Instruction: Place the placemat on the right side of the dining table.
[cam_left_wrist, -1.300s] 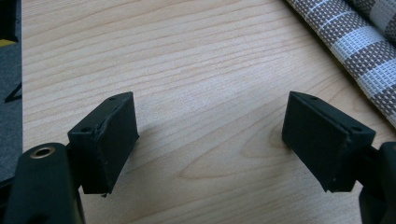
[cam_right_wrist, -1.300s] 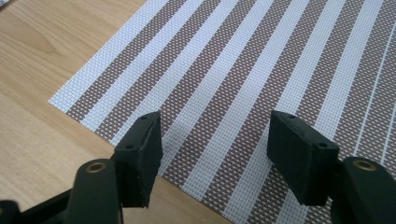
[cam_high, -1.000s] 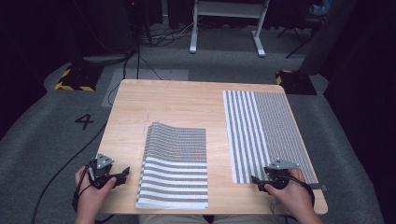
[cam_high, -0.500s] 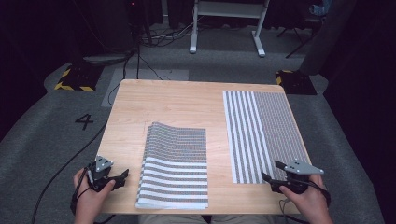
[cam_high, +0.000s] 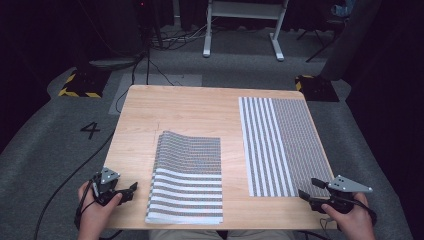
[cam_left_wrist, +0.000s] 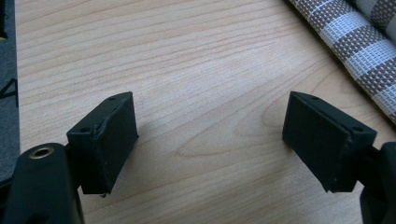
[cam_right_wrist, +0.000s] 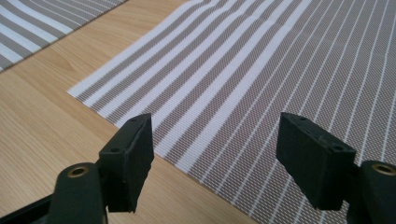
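Flat striped placemat (cam_high: 280, 145) lies spread on the right half of the wooden table (cam_high: 190, 110), long side running away from the person, near edge close to the table's front edge. In the right gripper view its near corner (cam_right_wrist: 74, 89) lies flat on the wood, with no lift or curl visible.

Change over the last second: the right gripper (cam_high: 306, 189) has moved from the mat's near edge out toward the table's front right corner. It now sits just beside the mat's near right corner, jaws pointing left across the near edge. Jaws stand wide apart with nothing between them; in its own view the pads (cam_right_wrist: 133, 156) are above the mat's near edge and not touching it. The opening looks unchanged from the earlier frames. Judgement: this mat is laid out and released, and the hand is clearing away from it or re-aiming along its near edge.

Second placemat (cam_high: 187, 177), folded over on itself, lies at table centre, well apart from the flat one, with its fold humped at the far side.

Left gripper (cam_high: 134, 188) has not shifted. It rests on bare wood just left of the folded mat, jaws wide apart and empty; the mat's edge (cam_left_wrist: 355, 46) is near its right pad, not touching.
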